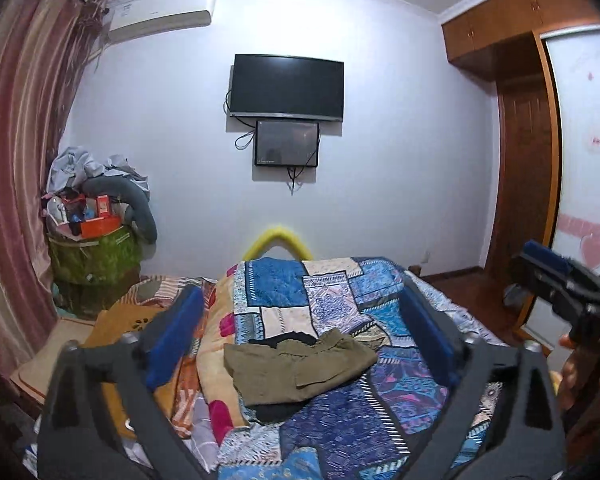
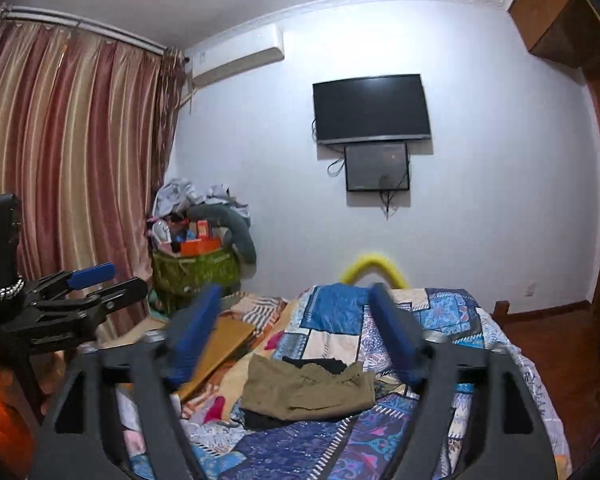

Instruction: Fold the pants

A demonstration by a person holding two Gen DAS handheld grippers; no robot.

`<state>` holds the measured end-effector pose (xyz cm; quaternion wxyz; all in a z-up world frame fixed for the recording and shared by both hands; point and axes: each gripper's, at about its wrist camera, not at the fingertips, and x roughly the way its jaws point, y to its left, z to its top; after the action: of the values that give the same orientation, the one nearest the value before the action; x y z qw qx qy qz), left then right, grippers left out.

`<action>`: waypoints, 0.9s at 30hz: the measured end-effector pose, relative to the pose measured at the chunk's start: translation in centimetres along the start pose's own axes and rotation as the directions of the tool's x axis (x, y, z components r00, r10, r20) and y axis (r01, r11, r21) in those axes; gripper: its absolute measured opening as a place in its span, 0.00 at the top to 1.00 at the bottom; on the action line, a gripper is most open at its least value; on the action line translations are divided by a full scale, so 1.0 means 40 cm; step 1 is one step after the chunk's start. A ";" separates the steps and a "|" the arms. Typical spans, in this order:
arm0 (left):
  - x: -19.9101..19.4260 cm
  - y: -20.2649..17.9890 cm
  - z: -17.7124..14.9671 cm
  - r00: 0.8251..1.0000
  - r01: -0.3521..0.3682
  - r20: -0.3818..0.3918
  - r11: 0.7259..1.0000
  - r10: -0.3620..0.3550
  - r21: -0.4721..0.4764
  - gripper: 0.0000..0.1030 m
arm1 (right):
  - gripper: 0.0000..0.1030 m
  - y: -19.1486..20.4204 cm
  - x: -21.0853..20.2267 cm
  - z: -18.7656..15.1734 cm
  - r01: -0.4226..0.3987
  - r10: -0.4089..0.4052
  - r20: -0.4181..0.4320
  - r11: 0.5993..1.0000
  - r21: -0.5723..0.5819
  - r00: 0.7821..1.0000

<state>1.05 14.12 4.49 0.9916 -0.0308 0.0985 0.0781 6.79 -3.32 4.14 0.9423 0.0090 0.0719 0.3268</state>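
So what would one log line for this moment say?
left gripper: open, empty | right gripper: open, empty | olive pants: folded on quilt, over black garment

Patchwork quilt, wall television

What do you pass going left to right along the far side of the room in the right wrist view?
Striped curtains → air conditioner → wall-mounted TV → wooden cabinet.
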 end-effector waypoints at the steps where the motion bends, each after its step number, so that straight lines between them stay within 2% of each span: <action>1: -0.011 0.000 -0.001 1.000 -0.004 0.005 1.000 0.004 -0.004 0.00 | 0.15 0.003 -0.002 -0.003 0.008 -0.008 -0.001 1.000 0.002 1.000; 5: -0.024 -0.005 -0.014 0.999 -0.038 0.010 0.999 0.038 0.003 0.00 | 0.00 0.011 -0.007 -0.010 0.049 -0.049 -0.006 0.999 -0.010 0.999; 27: -0.021 -0.005 -0.045 0.999 -0.046 -0.007 0.999 0.045 -0.015 0.00 | 0.00 0.019 -0.036 -0.033 0.064 -0.064 -0.017 0.998 0.002 0.998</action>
<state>-0.07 13.66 2.89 0.9889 -0.0363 0.1020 0.1013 4.99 -3.65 3.05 0.9516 0.0052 0.0808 0.2964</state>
